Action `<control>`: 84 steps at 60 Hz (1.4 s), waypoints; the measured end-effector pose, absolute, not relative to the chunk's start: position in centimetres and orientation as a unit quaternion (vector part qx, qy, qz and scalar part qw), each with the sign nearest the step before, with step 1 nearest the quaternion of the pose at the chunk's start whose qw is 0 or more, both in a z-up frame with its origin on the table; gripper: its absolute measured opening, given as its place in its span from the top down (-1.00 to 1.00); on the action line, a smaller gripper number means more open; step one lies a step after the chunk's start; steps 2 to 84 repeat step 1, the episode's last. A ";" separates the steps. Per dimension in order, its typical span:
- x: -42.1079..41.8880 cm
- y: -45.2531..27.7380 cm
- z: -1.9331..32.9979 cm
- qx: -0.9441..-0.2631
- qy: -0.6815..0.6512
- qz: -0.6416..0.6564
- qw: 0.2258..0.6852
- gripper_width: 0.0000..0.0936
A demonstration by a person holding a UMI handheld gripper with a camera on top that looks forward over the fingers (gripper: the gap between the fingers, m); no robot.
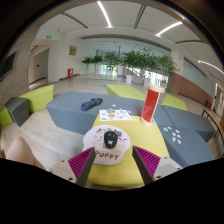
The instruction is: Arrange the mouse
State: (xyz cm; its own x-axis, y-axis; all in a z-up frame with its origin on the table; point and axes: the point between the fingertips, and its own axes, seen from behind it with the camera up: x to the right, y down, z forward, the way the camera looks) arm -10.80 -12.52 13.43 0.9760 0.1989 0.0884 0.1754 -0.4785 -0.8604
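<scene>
- Gripper view looks across a yellow tabletop (125, 165) toward a lounge with grey seats.
- The tool (112, 163) hangs released, pads spread wide apart.
- A black mouse (109, 141) rests on a round white mat (112, 145), just ahead of the fingers, untouched.
- A red cup (150, 103) stands beyond.

Lounge with a yellow-and-grey desk, a cup and plants

A tall red cup (151, 103) with a straw stands on the yellow part of the desk (128, 128), near a sheet of paper (115, 114). A small dark object (91, 103) lies on the grey section beyond. Potted plants (130, 62) line the far side of the room, under long ceiling lights (104, 13).
</scene>
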 end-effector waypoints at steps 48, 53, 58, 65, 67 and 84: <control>-10.6 -12.5 13.3 -0.860 -0.105 0.014 0.499 -0.75; -10.6 -12.5 13.3 -0.860 -0.105 0.014 0.499 -0.75; -10.6 -12.5 13.3 -0.860 -0.105 0.014 0.499 -0.75; -10.6 -12.5 13.3 -0.860 -0.105 0.014 0.499 -0.75; -10.6 -12.5 13.3 -0.860 -0.105 0.014 0.499 -0.75; -10.6 -12.5 13.3 -0.860 -0.105 0.014 0.499 -0.75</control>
